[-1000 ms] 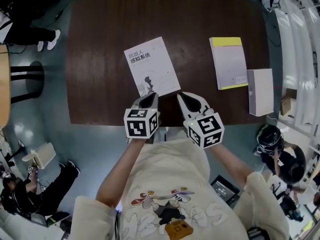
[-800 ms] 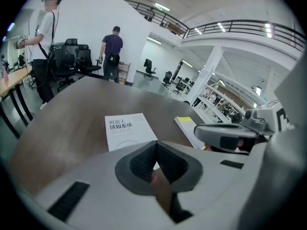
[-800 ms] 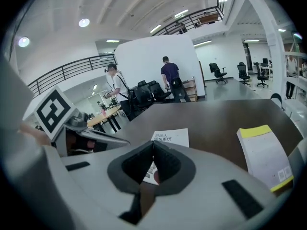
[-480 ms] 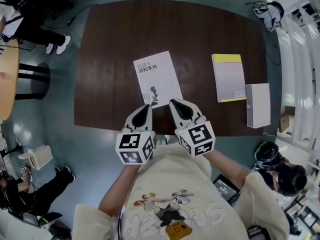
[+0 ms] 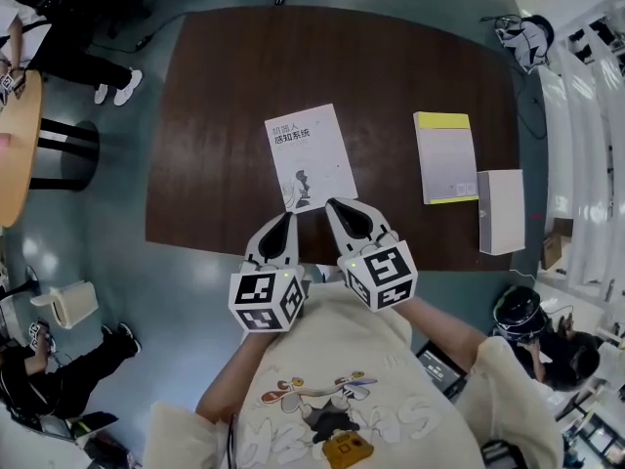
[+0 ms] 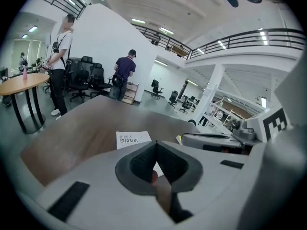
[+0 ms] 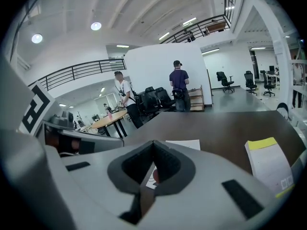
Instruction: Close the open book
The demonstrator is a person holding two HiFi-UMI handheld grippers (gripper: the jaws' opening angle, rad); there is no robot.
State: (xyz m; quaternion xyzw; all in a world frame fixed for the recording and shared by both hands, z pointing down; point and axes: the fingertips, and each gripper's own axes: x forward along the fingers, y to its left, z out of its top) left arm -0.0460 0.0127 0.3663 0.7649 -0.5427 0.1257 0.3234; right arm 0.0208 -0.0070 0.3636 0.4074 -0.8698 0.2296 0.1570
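A white book [image 5: 310,156] with dark print on its cover lies shut and flat on the dark wooden table [image 5: 215,115]. My left gripper [image 5: 286,217] hangs just short of the book's near edge, shut with nothing in it. My right gripper [image 5: 332,203] is beside it at the book's near right corner, also shut and empty. In the left gripper view the book [image 6: 133,139] shows beyond the closed tips of that gripper [image 6: 155,143]. In the right gripper view the book [image 7: 184,143] lies behind that gripper's closed tips [image 7: 153,142].
A second book with a yellow strip [image 5: 446,156] lies on the table to the right, and a white box [image 5: 503,211] sits at the right edge. Round tables, office chairs and standing people are around the room.
Both grippers have risen and drawn back a little from the book's near edge toward the person. The book has stayed shut and flat.
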